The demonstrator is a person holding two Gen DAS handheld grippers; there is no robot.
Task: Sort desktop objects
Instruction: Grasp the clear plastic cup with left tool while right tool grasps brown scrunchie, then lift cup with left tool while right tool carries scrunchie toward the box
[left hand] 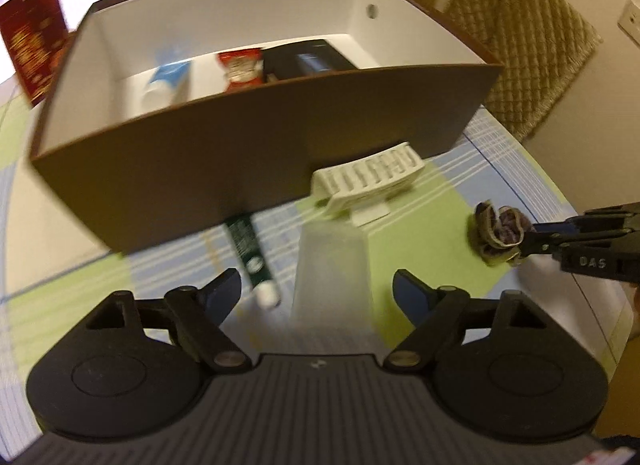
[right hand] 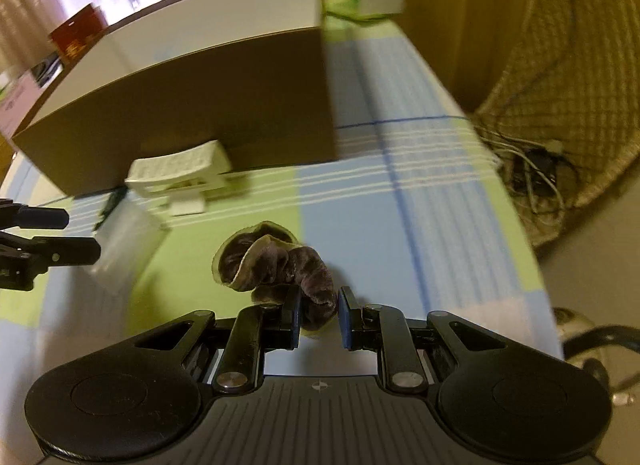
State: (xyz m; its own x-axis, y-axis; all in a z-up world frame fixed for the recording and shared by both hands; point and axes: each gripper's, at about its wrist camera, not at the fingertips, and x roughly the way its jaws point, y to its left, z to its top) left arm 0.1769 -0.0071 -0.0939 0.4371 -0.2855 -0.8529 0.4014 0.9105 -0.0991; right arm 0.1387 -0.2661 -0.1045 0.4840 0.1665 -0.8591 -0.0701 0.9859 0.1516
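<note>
Right wrist view: right gripper (right hand: 319, 315) is clamped on the scrunchie (right hand: 276, 265) over the cloth, box (right hand: 180, 105) at 11 o'clock. Left gripper (left hand: 316, 289) has its jaws apart astride the frosted cup (left hand: 332, 269), not touching. Step looks like pick-up. Next: carry the scrunchie over the box wall and release; left must close on the cup.

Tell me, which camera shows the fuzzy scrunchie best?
The right wrist view: the scrunchie sits big in the middle, pinched by the right gripper. In the left wrist view it is only a small bundle near the right edge.
</note>
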